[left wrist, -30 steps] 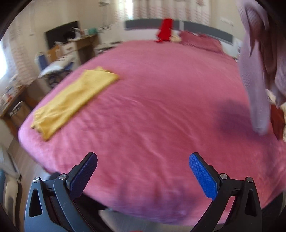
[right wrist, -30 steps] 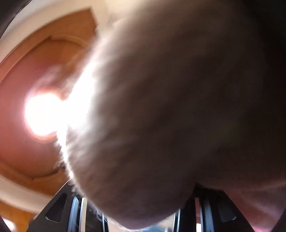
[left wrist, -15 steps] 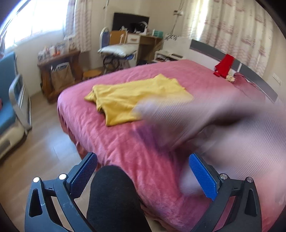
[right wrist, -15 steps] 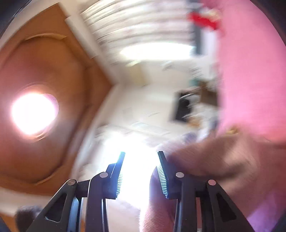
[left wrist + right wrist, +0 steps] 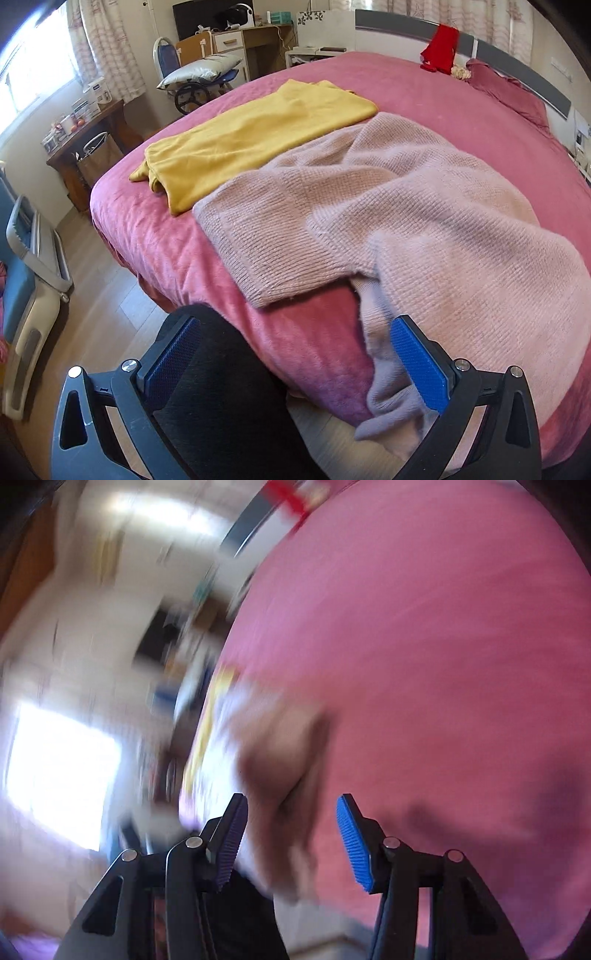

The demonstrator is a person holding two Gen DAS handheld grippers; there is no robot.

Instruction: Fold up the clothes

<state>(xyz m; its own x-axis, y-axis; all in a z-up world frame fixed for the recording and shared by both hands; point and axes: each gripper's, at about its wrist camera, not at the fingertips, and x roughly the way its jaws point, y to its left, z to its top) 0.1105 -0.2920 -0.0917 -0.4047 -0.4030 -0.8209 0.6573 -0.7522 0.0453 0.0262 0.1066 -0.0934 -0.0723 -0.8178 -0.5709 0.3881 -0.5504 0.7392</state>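
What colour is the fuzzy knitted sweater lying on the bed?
The knitted sweater is pale pink, lighter than the deep pink bedspread. The left wrist view shows it best.

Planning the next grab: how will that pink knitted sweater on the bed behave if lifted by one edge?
The pink sweater will probably flop and sag: it lies rumpled, one part drooping over the bed edge. Its thick, fuzzy knit suggests it will grip the pads rather than slip, and may stretch under its own weight.
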